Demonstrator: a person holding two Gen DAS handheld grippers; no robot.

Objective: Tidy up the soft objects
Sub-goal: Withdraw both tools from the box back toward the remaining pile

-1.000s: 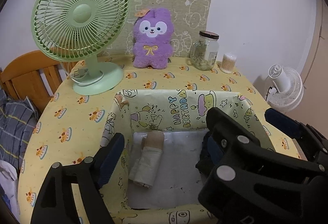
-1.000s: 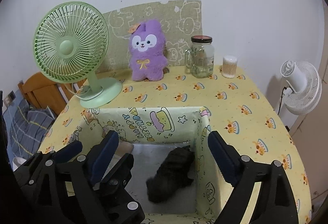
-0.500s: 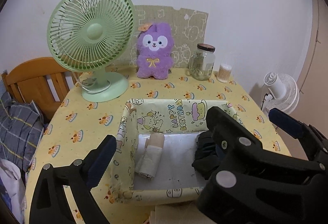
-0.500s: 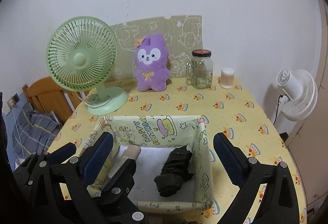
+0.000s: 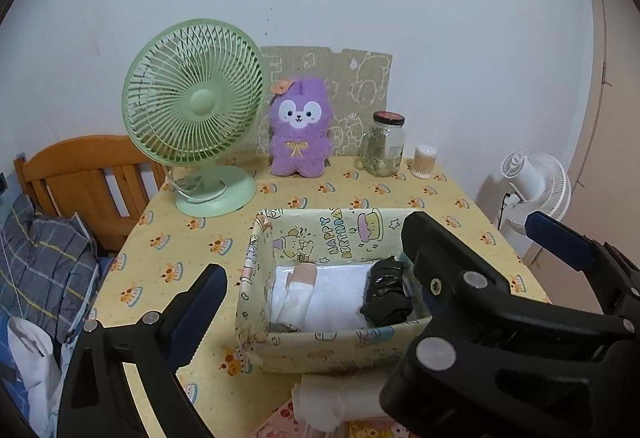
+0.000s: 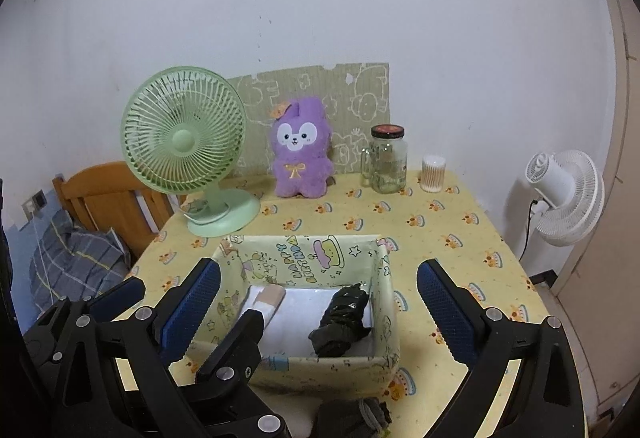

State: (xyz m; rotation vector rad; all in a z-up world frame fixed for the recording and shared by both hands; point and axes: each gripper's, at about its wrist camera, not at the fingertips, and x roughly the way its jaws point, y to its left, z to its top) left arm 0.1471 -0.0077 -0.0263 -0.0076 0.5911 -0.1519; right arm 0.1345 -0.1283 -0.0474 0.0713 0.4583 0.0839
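A paper-covered box (image 5: pixel 332 352) (image 6: pixel 386 318) with birthday print stands on the yellow table. Inside it lie a rolled beige-and-white sock (image 5: pixel 298 292) (image 6: pixel 269 298) on the left and a rolled dark sock (image 5: pixel 386 292) (image 6: pixel 340 322) on the right. My left gripper (image 5: pixel 316 258) hangs open and empty above the box's near side. Beside it, my right gripper (image 6: pixel 320 270) is also open and empty. A white roll (image 5: pixel 336 398) and a dark grey bundle (image 6: pixel 354 418) lie on the table in front of the box.
At the back stand a green desk fan (image 5: pixel 196 117) (image 6: pixel 184 137), a purple plush (image 5: pixel 299 129) (image 6: pixel 302 149), a glass jar (image 5: pixel 383 145) (image 6: pixel 388 161) and a swab pot (image 6: pixel 433 173). A white floor fan (image 6: pixel 568 189) stands right, and a wooden frame (image 5: pixel 80 173) with plaid cloth left.
Both grippers have drawn back and up from the box, so it looks smaller and farther. Their jaws stand slightly wider. The two socks stay in the box.
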